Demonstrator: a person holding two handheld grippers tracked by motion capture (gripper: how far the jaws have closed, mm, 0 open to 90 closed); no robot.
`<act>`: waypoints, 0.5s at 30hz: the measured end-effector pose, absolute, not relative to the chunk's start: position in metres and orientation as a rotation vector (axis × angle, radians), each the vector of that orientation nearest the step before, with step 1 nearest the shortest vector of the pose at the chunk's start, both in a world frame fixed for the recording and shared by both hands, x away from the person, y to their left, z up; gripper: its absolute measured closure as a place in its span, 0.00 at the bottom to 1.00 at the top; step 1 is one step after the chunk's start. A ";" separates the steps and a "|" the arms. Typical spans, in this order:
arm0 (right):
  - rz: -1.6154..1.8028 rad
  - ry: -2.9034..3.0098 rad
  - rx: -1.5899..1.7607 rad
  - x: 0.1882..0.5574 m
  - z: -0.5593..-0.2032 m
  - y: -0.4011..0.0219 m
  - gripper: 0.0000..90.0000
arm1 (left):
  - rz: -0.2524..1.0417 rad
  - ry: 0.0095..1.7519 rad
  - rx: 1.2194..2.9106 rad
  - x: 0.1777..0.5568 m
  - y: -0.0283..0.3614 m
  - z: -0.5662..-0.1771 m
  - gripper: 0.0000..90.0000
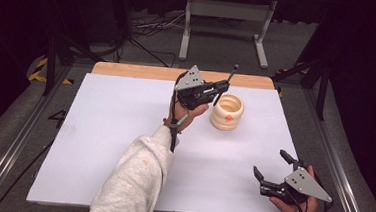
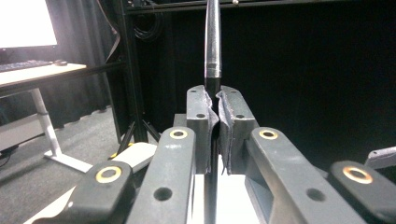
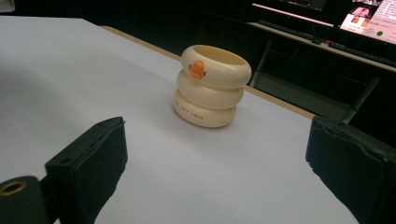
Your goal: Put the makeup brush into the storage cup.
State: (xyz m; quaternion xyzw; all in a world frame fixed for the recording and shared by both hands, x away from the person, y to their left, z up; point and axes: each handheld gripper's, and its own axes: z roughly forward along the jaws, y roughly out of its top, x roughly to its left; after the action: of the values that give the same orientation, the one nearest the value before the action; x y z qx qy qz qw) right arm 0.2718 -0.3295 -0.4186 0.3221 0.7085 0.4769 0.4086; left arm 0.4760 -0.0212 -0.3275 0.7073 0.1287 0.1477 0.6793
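The left gripper (image 1: 223, 86) clenches a black pen (image 2: 212, 42) upright, just beside the cream ringed holder (image 1: 227, 112) below it, likely to drop it in, while the right gripper (image 1: 268, 167) waits slack-jawed, well apart.

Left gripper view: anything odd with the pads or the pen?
Left gripper is shut on the black pen, upright. The pad edges look frayed and peeling. The cream duck-face holder stands upright, intact.
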 end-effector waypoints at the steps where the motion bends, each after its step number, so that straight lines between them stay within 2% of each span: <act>1: 1.199 1.783 0.811 0.272 -0.419 -0.329 0.06 | 0.331 0.287 1.586 0.477 -0.024 -0.327 0.93; 15: 1.208 1.789 0.810 0.271 -0.419 -0.330 0.06 | 0.324 0.287 1.575 0.489 -0.041 -0.330 0.93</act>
State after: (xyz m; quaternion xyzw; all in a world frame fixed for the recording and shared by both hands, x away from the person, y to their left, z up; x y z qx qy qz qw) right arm 0.2710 -0.3301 -0.4190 0.3210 0.7090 0.4788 0.4062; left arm 0.4887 -0.0414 -0.3296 0.7028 0.1282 0.1444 0.6847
